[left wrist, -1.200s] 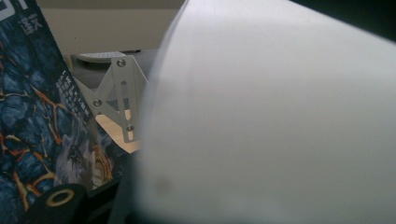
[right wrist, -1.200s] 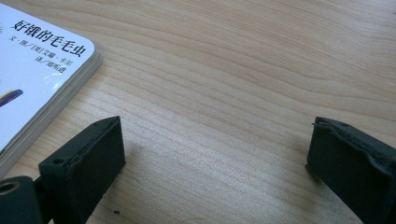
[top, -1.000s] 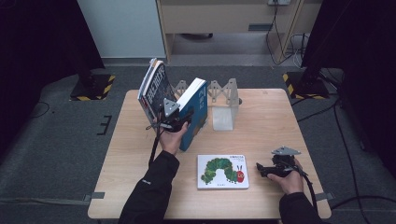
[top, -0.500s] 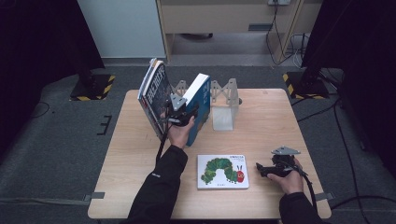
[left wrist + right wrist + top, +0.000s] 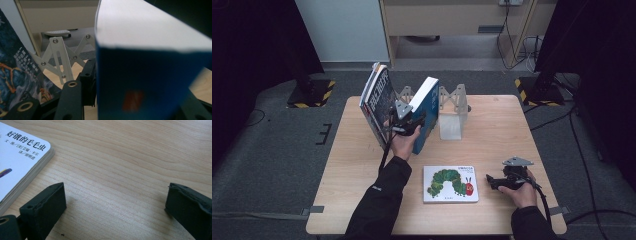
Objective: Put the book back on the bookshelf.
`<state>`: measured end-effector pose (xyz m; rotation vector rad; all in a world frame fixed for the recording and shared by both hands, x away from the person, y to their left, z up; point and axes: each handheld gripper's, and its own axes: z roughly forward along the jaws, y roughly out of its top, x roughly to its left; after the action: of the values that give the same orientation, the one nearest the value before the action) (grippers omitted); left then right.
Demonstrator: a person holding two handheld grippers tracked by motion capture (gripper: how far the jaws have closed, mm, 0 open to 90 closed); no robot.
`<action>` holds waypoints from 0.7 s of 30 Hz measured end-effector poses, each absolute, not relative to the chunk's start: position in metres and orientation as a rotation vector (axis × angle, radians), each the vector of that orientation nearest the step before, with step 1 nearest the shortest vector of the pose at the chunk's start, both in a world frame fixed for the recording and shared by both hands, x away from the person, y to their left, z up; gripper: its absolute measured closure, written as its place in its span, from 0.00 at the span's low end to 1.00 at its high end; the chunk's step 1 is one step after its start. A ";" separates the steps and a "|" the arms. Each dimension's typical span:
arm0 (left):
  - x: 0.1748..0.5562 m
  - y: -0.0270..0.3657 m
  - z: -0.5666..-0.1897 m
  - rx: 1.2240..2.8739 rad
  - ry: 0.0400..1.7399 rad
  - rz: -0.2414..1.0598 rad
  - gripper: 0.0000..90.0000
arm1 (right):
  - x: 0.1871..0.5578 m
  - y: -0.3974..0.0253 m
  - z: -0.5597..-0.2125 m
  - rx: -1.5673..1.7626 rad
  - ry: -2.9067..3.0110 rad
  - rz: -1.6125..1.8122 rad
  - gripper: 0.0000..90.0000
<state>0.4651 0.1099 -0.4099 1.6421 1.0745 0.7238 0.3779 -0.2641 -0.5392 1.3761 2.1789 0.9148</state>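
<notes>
Compared with a second ago, the left gripper [image 5: 410, 123] has carried the blue book [image 5: 426, 111] farther toward the white expanding rack [image 5: 452, 106], jaws clamped on it, the book tilted upright. The right gripper [image 5: 493, 181] rests unmoved on the table [image 5: 512, 125], jaws apart. Three books: blue book, dark book [image 5: 377, 100], caterpillar book [image 5: 450, 184]; one rack.

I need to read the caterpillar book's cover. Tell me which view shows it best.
The high view: the caterpillar book lies flat with its whole cover visible, near the right gripper. The right gripper view catches just one corner with printed title text.
</notes>
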 end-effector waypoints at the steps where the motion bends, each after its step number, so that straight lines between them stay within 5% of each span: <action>1: 0.461 0.112 -0.410 1.651 1.067 0.728 0.58 | 0.378 -0.264 -0.539 1.375 2.179 0.915 0.04; 21: 0.448 0.113 -0.426 1.649 1.156 0.683 0.66 | 0.378 -0.264 -0.539 1.376 2.177 0.912 0.03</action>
<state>0.4479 0.1130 -0.4258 1.6495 1.1563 0.6827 0.3780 -0.2639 -0.5392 1.3756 2.1767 0.9117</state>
